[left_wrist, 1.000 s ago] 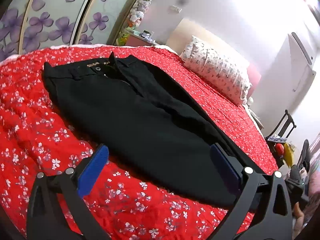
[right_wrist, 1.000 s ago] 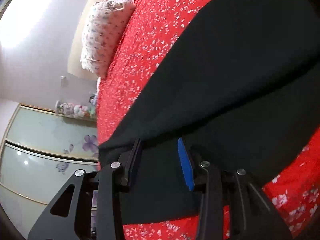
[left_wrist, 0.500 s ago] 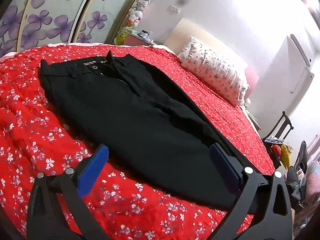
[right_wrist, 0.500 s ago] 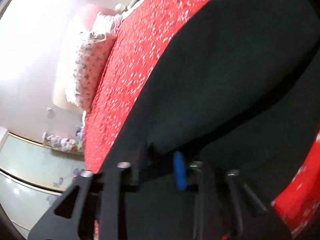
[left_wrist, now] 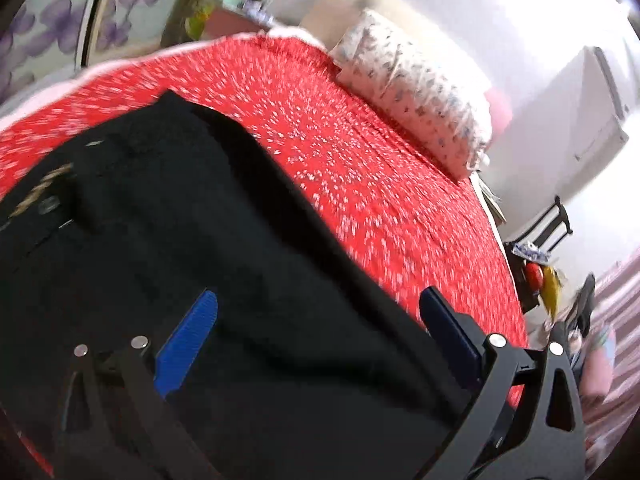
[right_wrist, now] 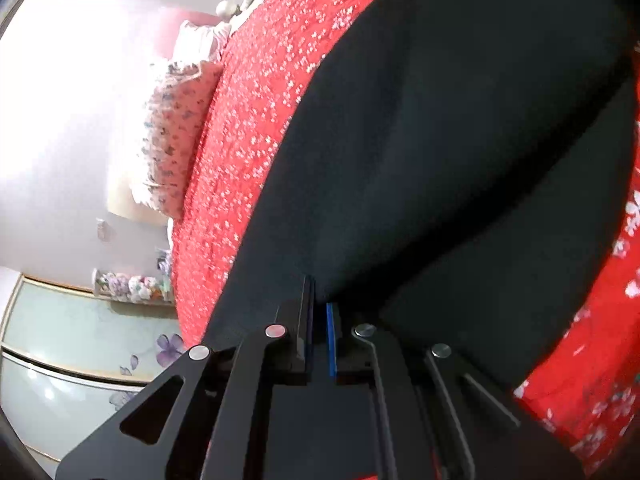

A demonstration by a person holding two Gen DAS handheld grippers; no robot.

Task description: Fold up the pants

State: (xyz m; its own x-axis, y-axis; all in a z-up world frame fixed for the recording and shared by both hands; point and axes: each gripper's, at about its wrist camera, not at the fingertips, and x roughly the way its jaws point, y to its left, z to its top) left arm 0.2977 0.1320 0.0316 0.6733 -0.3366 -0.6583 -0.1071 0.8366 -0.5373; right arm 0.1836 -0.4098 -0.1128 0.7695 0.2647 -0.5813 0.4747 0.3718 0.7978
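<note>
Black pants (left_wrist: 192,248) lie spread on a red floral bedspread (left_wrist: 360,152). In the left wrist view the waistband with a button is at the far left, and the legs run toward the lower right. My left gripper (left_wrist: 316,320) is open, close above the middle of the pants, with blue pads on either side of the cloth. In the right wrist view the pants (right_wrist: 460,140) fill most of the frame. My right gripper (right_wrist: 318,312) is shut on a fold of the black pants cloth at its edge.
A floral pillow (left_wrist: 416,88) lies at the head of the bed, also in the right wrist view (right_wrist: 176,132). A wardrobe with purple flowers (left_wrist: 60,28) stands behind the bed. A black chair and clutter (left_wrist: 544,260) stand off the bed's right side.
My left gripper has moved forward and down from beside the pants to just over them. My right gripper has closed from partly open onto the pants cloth.
</note>
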